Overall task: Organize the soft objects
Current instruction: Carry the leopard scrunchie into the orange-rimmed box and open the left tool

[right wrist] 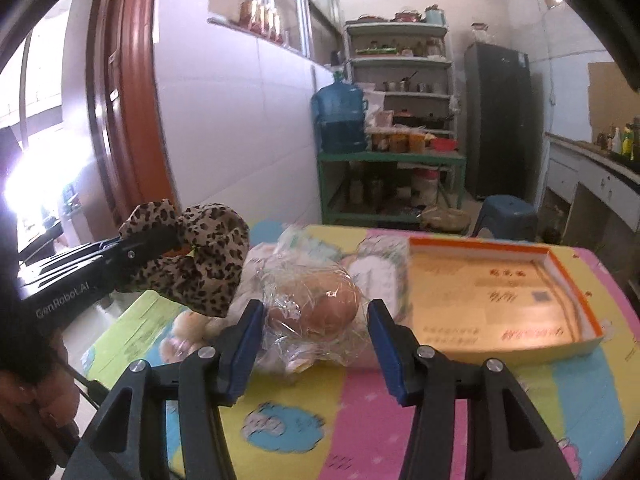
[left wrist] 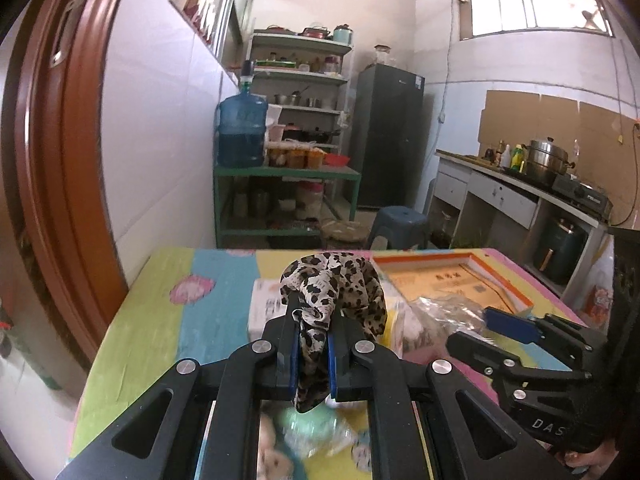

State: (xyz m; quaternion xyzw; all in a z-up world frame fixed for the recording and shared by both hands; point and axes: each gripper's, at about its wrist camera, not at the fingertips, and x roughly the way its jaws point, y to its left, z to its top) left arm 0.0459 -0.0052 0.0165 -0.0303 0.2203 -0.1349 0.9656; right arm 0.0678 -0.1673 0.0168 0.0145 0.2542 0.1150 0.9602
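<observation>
Leopard-print scrunchie (left wrist: 334, 300) is pinched in the left gripper's (left wrist: 313, 336) closed fingers above the bench (left wrist: 160, 320), while the right gripper's (right wrist: 316, 320) half-open fingers flank a plastic-wrapped bun (right wrist: 320, 304).

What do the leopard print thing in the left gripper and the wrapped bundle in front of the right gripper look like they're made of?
The leopard print scrunchie looks like thin woven fabric, matte: it gathers in soft folds and drapes limp between the left gripper pads. The wrapped bundle seems covered in clear, glossy plastic film, crinkled with bright glints; the brownish rounded contents can't be identified.
</observation>
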